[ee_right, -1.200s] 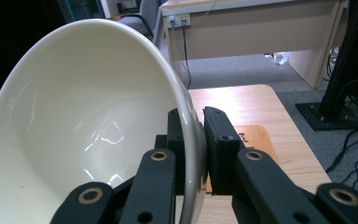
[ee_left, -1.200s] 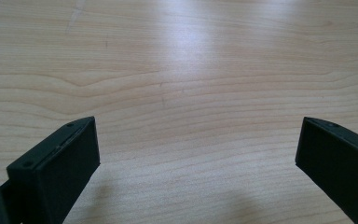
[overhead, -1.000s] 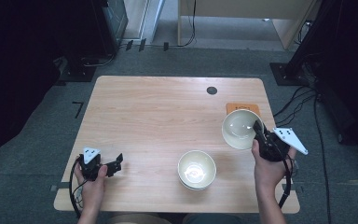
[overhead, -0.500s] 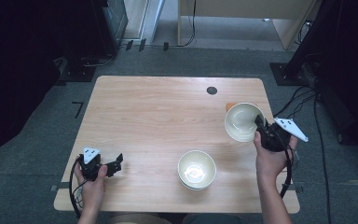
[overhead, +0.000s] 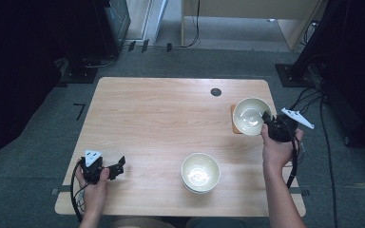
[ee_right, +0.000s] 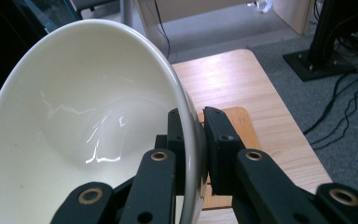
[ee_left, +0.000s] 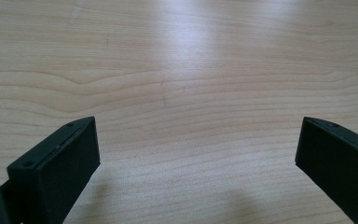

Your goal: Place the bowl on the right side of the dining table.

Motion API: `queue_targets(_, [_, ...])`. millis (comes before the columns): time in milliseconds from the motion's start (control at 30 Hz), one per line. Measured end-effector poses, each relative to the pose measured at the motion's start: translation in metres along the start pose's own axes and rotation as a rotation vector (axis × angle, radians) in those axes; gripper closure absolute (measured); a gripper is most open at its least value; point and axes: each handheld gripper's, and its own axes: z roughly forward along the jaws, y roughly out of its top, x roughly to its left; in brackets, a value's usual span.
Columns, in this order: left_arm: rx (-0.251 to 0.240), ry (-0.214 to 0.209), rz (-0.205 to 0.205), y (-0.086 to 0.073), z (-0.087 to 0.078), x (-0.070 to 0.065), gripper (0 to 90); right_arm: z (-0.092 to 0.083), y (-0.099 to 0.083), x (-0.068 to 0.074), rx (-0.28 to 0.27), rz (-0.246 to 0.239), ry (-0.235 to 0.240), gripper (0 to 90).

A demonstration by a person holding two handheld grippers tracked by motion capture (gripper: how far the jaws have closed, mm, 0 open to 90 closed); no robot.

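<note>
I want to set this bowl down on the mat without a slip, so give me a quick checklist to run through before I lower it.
1. Grip: right gripper is clamped on the rim of the held bowl, one jaw inside, one outside. Ok.
2. Bowl level: it is tilted. Not ok.
3. Bowl over the mat: it overlaps the mat in the high view, but whether it is centred is unclear. Cannot tell.
4. Mat free: the part that shows is bare, the rest is hidden by the bowl. Cannot tell.
5. Stacked bowls stand well apart. Ok.
6. Left gripper is open and far off. Ok.
</note>
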Motion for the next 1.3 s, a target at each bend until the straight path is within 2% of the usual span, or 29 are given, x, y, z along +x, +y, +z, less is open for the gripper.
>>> queue_targets(133, [0.000, 0.000, -0.002, 0.000, 0.000, 0.000, 0.0, 0.012, 0.002, -0.002, 0.035, 0.010, -0.016, 83.1])
queue_targets(233, [-0.002, 0.000, -0.003, 0.000, 0.000, 0.000, 0.0, 0.023, 0.001, -0.006, 0.066, 0.053, -0.022, 83.1])
queue_targets(300, [-0.002, 0.000, -0.005, 0.000, 0.000, 0.000, 0.0, 0.026, 0.000, -0.007, 0.075, 0.060, -0.023, 83.1])
queue_targets(467, [-0.004, 0.000, -0.010, 0.000, 0.000, 0.000, 0.0, 0.043, -0.003, -0.014, 0.137, 0.095, -0.047, 83.2])
queue_targets(833, [-0.002, 0.002, -0.013, 0.000, 0.000, 0.001, 0.0, 0.057, 0.001, -0.029, 0.164, 0.158, -0.090, 83.3])
queue_targets(900, [-0.002, 0.003, -0.012, 0.000, 0.000, 0.001, 0.0, 0.060, 0.001, -0.034, 0.181, 0.183, -0.103, 83.3])
queue_targets(1067, [0.000, 0.005, -0.013, 0.000, 0.000, 0.001, 0.0, 0.066, -0.001, -0.040, 0.204, 0.207, -0.117, 83.3])
queue_targets(1133, [0.000, 0.006, -0.013, 0.000, 0.000, 0.001, 0.0, 0.070, -0.001, -0.042, 0.223, 0.232, -0.121, 83.4])
queue_targets(1167, [0.000, 0.006, -0.013, 0.000, 0.000, 0.001, 0.0, 0.073, -0.002, -0.045, 0.235, 0.260, -0.123, 83.4])
queue_targets(1300, [-0.002, 0.008, -0.016, 0.000, 0.000, 0.001, 0.0, 0.080, -0.002, -0.049, 0.264, 0.302, -0.137, 83.4])
